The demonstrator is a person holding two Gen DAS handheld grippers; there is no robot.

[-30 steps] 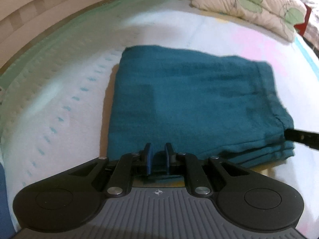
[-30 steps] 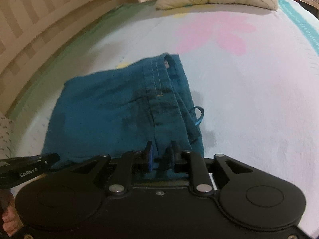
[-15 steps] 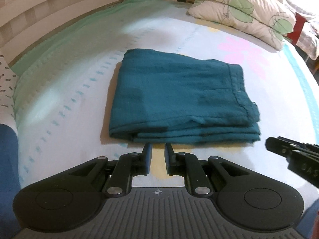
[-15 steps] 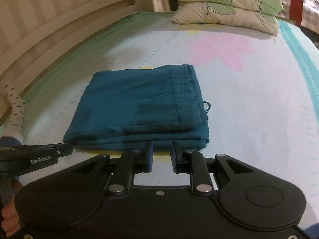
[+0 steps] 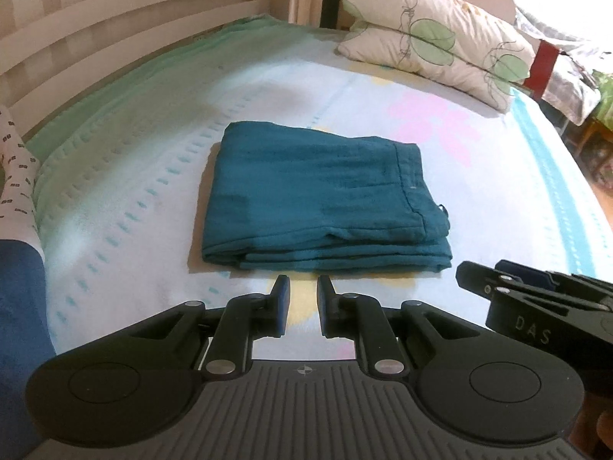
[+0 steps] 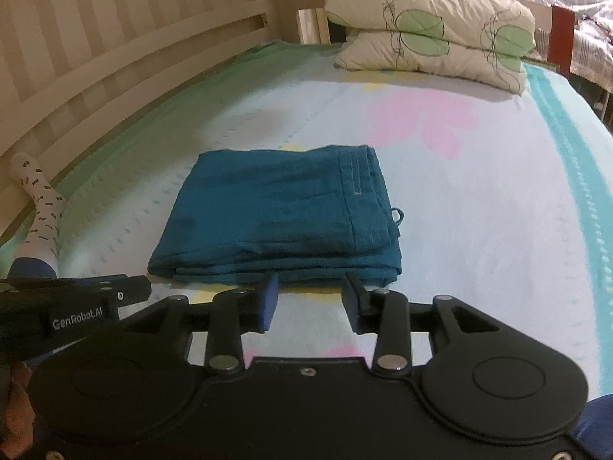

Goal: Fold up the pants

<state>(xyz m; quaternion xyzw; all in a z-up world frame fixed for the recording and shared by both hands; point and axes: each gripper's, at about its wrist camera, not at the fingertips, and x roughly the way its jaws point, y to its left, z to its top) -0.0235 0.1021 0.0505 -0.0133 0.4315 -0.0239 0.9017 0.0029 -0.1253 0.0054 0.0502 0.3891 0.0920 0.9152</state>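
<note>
The teal pants (image 5: 322, 199) (image 6: 279, 218) lie folded in a flat rectangle of several layers in the middle of the bed, waistband and a small loop on the right side. My left gripper (image 5: 303, 287) hovers just short of the near folded edge, its jaws a narrow gap apart with nothing between them. My right gripper (image 6: 310, 287) hangs before the same edge, further right; its jaws are opening and hold nothing. Each gripper shows at the edge of the other's view.
The bed sheet (image 6: 498, 230) is pale with pink flowers and a teal stripe. Two leaf-print pillows (image 6: 429, 30) are stacked at the head. A slatted wooden bed rail (image 6: 115, 57) runs along the left. A person's socked foot (image 6: 38, 207) rests at the left.
Both grippers have let go of the pants' near edge and pulled back and upward, so the folded pants now lie free. The right jaws have spread wider.
</note>
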